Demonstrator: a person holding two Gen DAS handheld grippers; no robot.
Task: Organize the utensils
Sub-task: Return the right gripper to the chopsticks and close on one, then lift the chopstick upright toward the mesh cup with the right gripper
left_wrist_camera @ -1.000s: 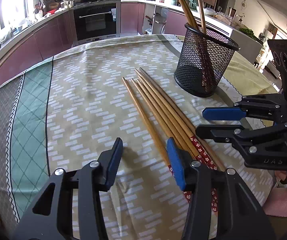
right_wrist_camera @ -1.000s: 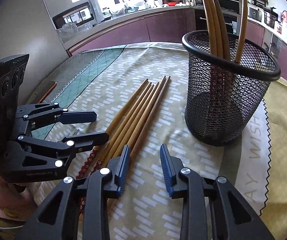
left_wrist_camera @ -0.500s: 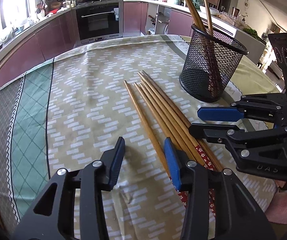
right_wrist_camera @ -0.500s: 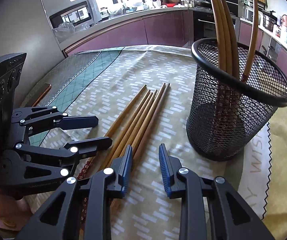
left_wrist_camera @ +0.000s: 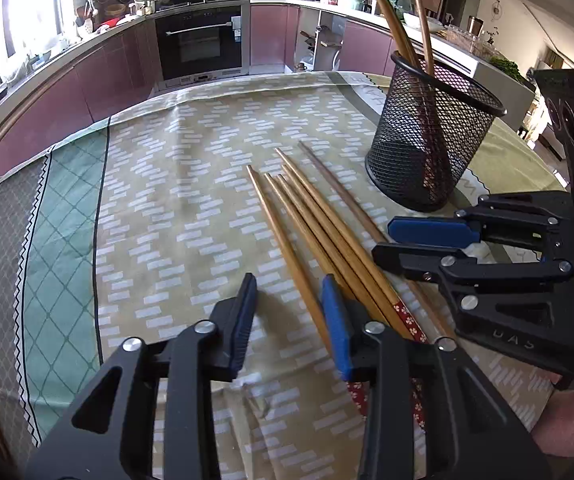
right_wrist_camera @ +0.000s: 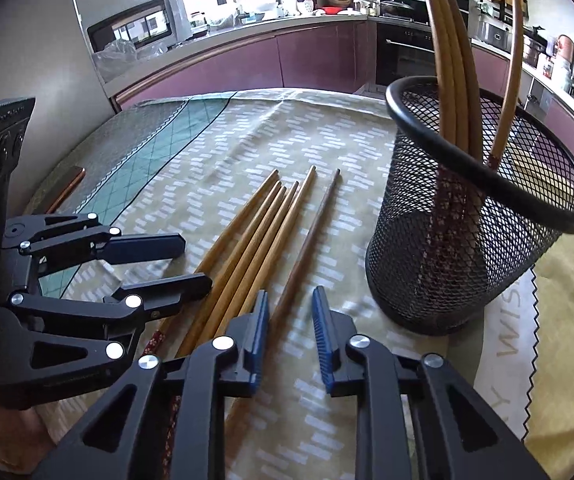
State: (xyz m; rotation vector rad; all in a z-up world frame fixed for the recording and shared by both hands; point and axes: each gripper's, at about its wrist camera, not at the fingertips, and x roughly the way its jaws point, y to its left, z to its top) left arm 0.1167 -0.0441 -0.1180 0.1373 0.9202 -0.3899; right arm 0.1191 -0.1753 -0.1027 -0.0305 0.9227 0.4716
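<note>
Lying lengthwise between the jaws of the right gripper, tip pointing away: one dark slender wooden chopstick, split from the paler bamboo chopsticks; jaws just narrowing, not yet pinching; left gripper likewise narrowing, spread, empty; black mesh cup front-right.

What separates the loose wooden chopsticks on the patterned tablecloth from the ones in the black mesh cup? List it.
Pose: the loose wooden chopsticks lie flat on the patterned tablecloth; the chopsticks in the black mesh cup stand, leaning on its rim. Grouping: the loose ones fan side by side; the cup's split into a bunch and one apart. Shared: red flowered ends.
</note>
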